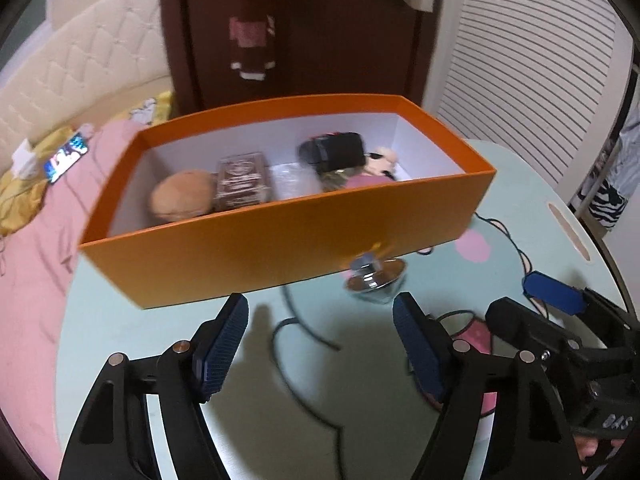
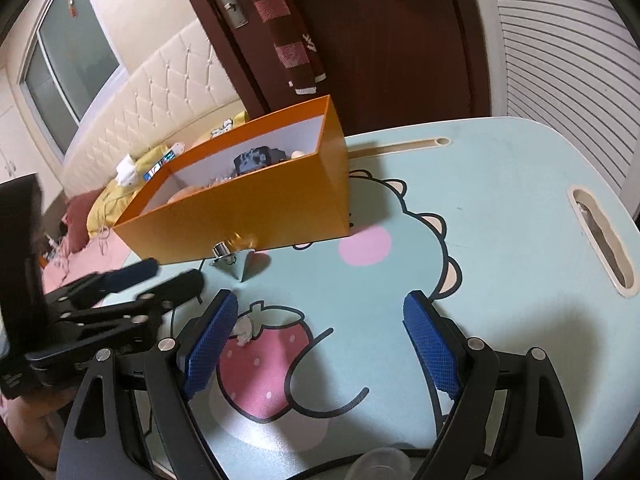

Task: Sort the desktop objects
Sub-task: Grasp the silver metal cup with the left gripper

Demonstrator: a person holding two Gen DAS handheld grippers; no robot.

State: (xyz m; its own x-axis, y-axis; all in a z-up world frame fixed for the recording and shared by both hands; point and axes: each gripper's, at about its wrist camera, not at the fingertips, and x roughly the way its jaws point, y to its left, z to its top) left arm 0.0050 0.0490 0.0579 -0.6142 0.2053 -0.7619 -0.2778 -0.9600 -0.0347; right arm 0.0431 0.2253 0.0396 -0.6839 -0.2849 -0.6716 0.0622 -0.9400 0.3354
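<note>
- Both claws stand wide apart and grip nothing: the left gripper (image 1: 320, 344), black with blue ribbed pads, hovers low over the pale blue cartoon-printed table (image 2: 500, 200), and the right gripper (image 2: 320, 344) hovers just beside it.
- Left of centre in the left wrist view, an open orange cardboard box with a white lining (image 1: 280, 240) sits on the table, near its far edge.
- Inside the box, from left to right: a round tan plush bun (image 1: 182, 196), a brown patterned rectangular case (image 1: 242, 182), a clear crinkled plastic packet (image 1: 290, 182), a black boxy item (image 1: 332, 152), and a small doll with a pink body (image 1: 372, 172).
- Just in front of the box's near wall, a small silver metal spinning top (image 1: 374, 276) lies on the table, ahead of the left gripper's fingers.
- Judging by this, the top looks like the one object left outside; the likely next move is closing on its narrow stem, which may slip.
</note>
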